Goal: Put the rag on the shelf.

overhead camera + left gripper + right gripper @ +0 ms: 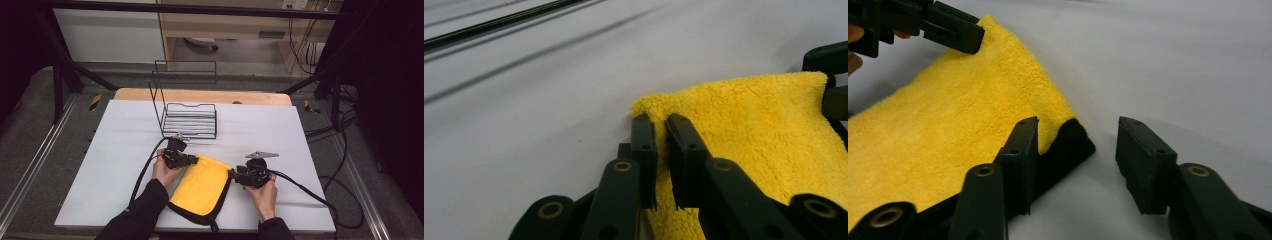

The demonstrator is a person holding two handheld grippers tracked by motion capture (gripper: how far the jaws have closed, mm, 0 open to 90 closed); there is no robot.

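Observation:
A yellow fleece cloth [202,182] with a black border lies folded on the white table, near the front edge. My left gripper [195,160] is at the cloth's far left corner. In the left gripper view its jaws [659,120] stand almost together, with the corner of the cloth [749,125] pinched between them. My right gripper [232,174] sits at the cloth's right corner. Its jaws [1078,125] stand apart: one rests over the yellow cloth [948,125] and the other over bare table, and the black-edged corner lies between them unpressed. The left gripper [948,30] shows at the top left of the right gripper view.
A black wire rack [187,120] stands on the table [300,150] just beyond the left gripper; one of its wires [499,22] crosses the top of the left gripper view. Cables trail from both grippers toward the front and the right.

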